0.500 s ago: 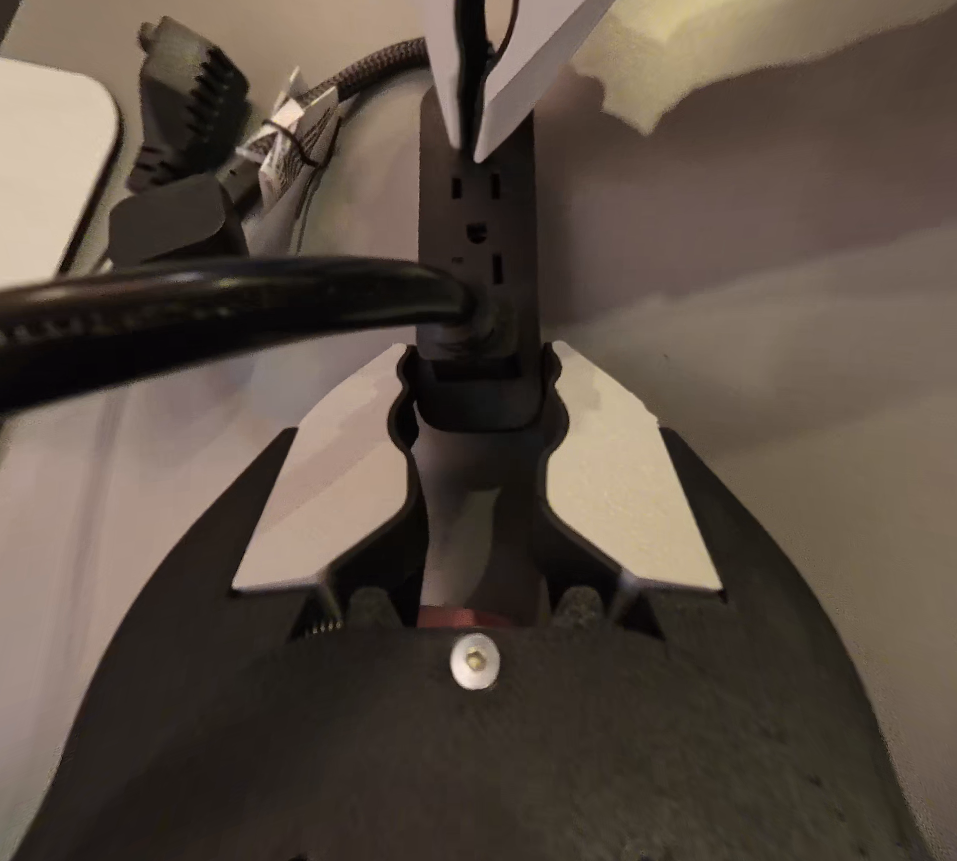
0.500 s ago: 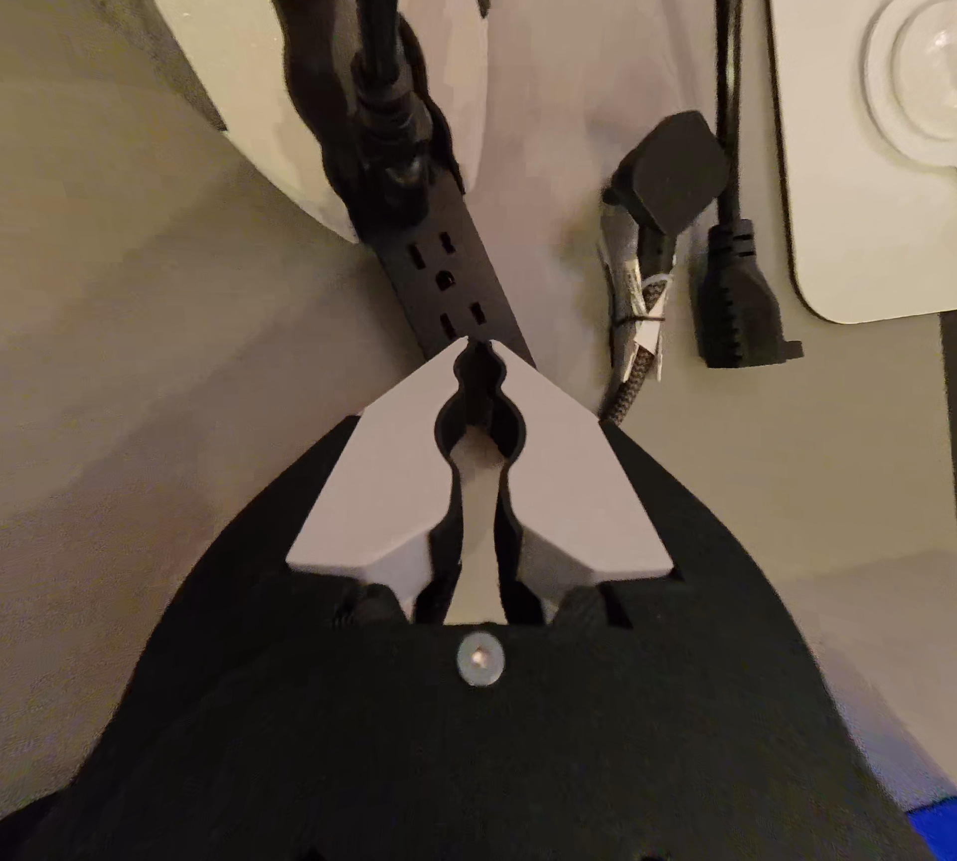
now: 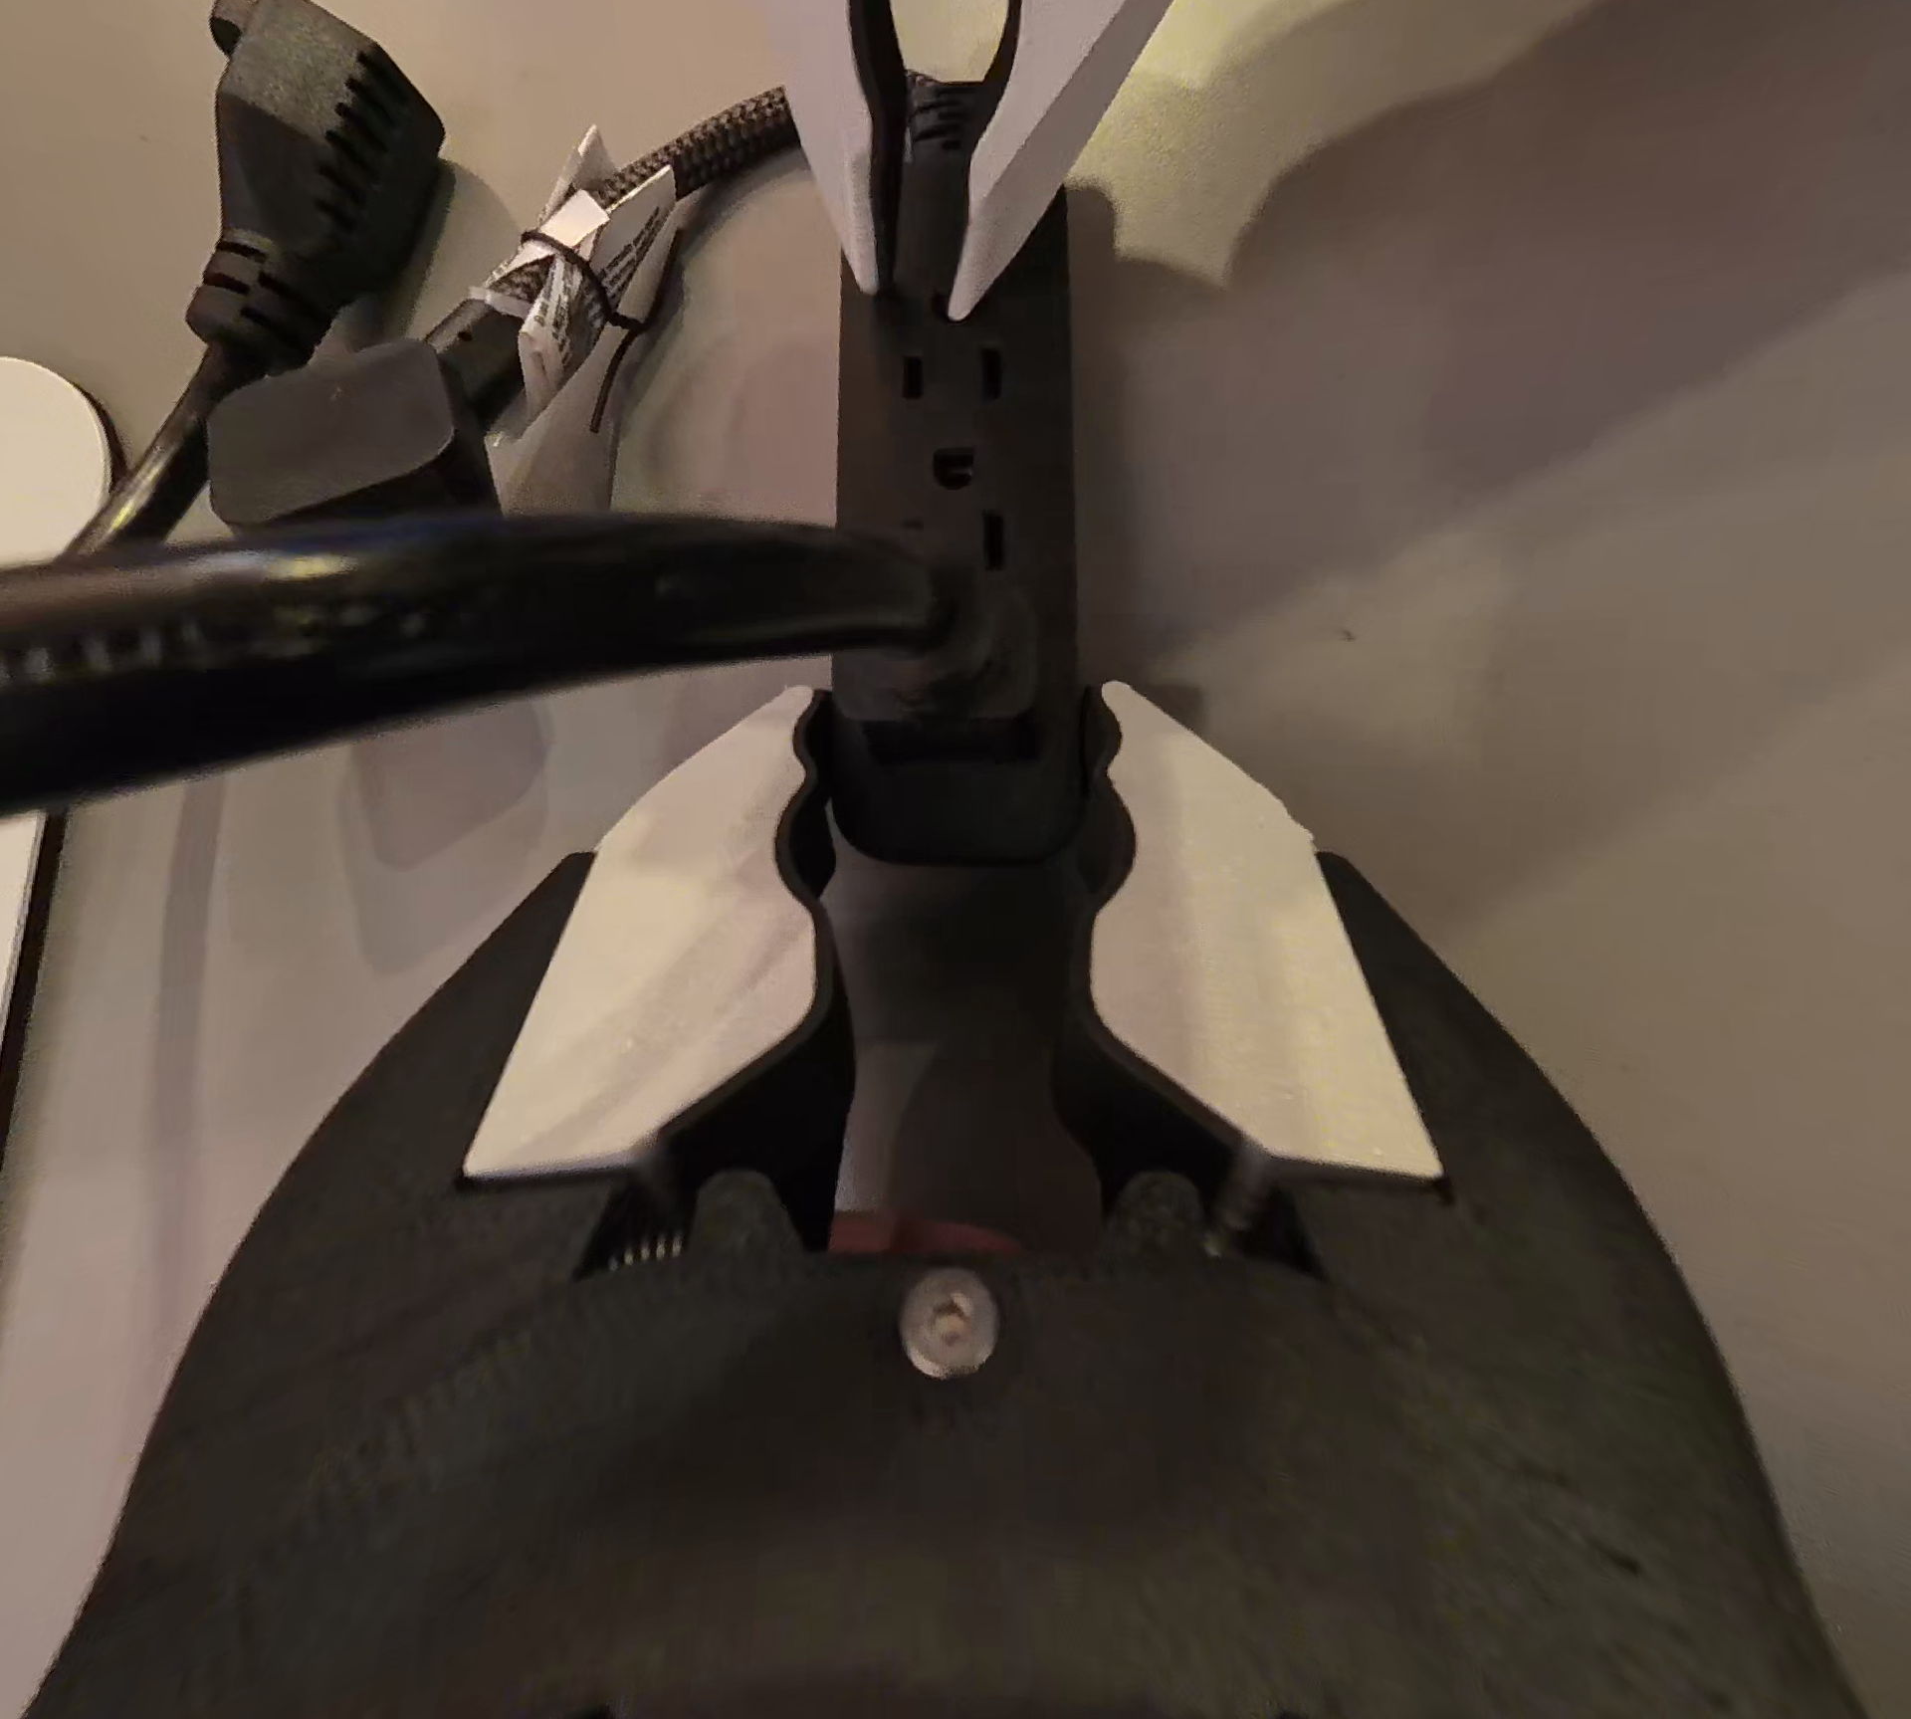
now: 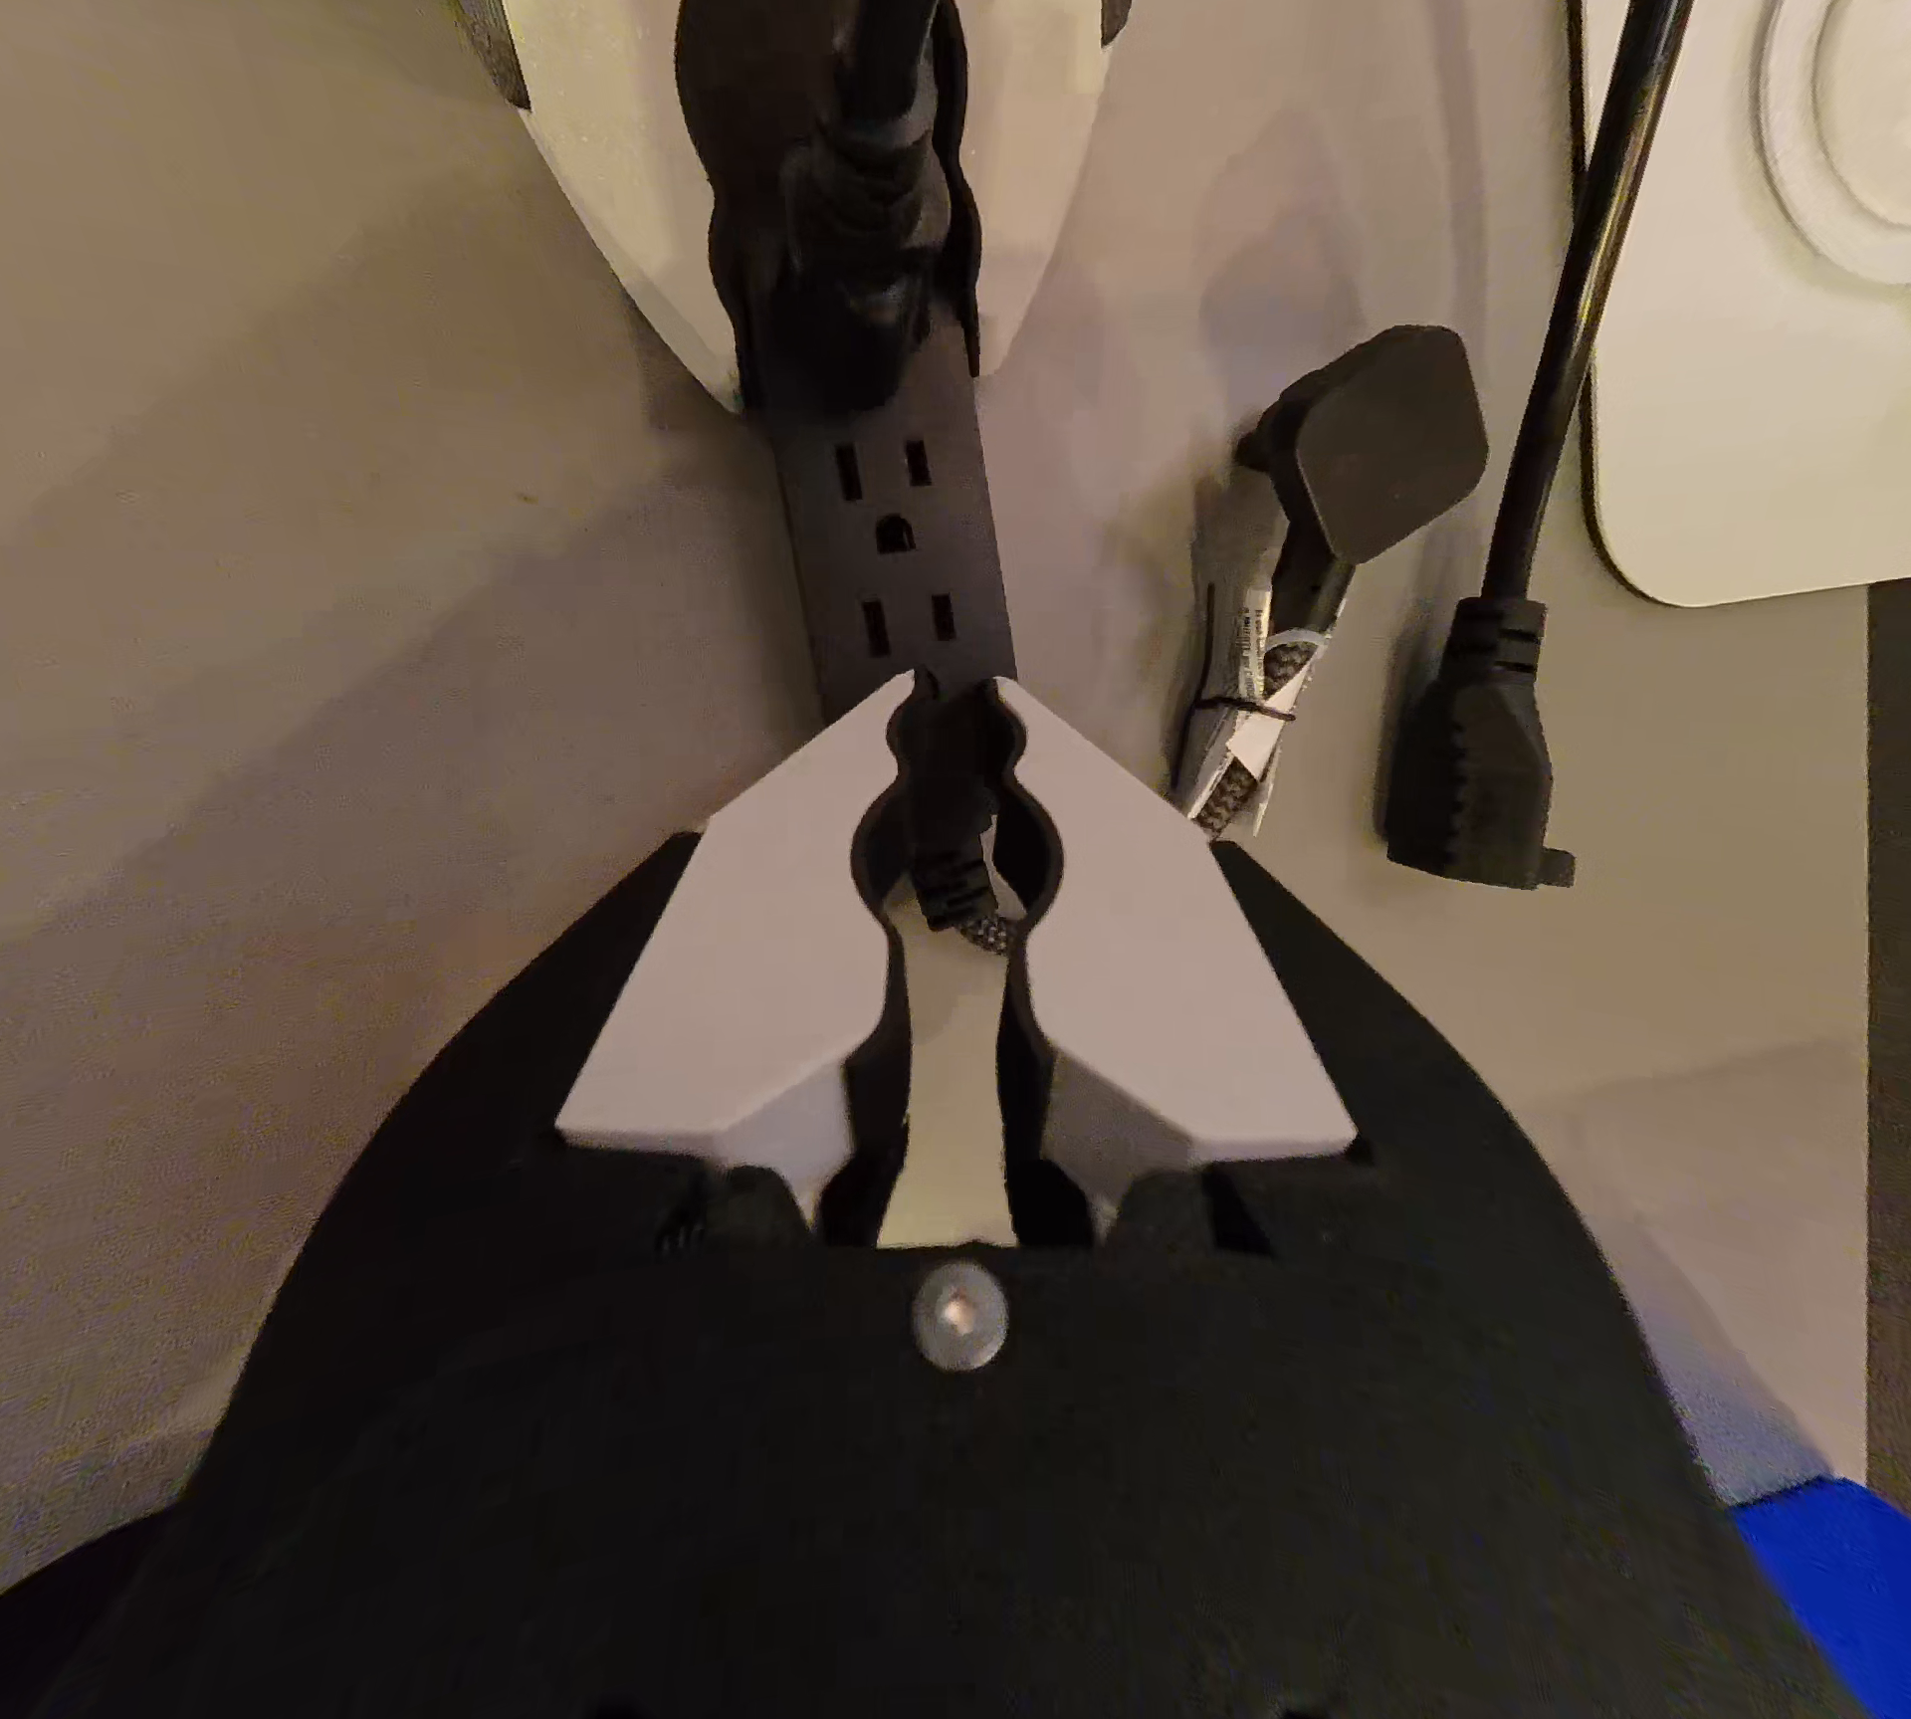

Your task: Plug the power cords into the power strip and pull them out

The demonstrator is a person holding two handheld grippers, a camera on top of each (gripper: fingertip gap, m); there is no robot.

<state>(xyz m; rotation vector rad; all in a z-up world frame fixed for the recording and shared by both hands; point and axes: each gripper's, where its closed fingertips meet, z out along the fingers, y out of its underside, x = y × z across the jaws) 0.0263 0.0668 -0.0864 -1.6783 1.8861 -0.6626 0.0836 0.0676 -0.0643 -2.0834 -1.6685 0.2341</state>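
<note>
In the left wrist view the left gripper (image 3: 957, 754) is clamped across the near end of the black power strip (image 3: 957, 449), which runs from the centre toward 12 o'clock on the pale table (image 3: 1499, 739). A thick black cord (image 3: 414, 625) comes in from 9 o'clock to a plug (image 3: 967, 646) seated in the nearest outlet. At 12 o'clock the right gripper (image 3: 915, 304) reaches down from the top edge, its white tips at the strip's far end. At 10 o'clock lie a loose black connector (image 3: 310, 160) and a flat black plug (image 3: 331, 439) on a braided cord.

In the right wrist view the right gripper (image 4: 951, 687) has its jaws drawn nearly together around the strain relief (image 4: 946, 863) where the strip's braided cord leaves its end; whether the pads truly bite on it cannot be told. The free outlets (image 4: 895, 542) lie toward 12 o'clock, the seated plug beyond.

To do this step well, I judge the left should hold the strip firm and flat, while any pull on a plug runs straight out of its outlet, without rocking it sideways.

Hidden: the seated plug's blades, the far end of the thick cord past 9 o'clock, and the white object (image 4: 1758, 222) cut off at 2 o'clock
</note>
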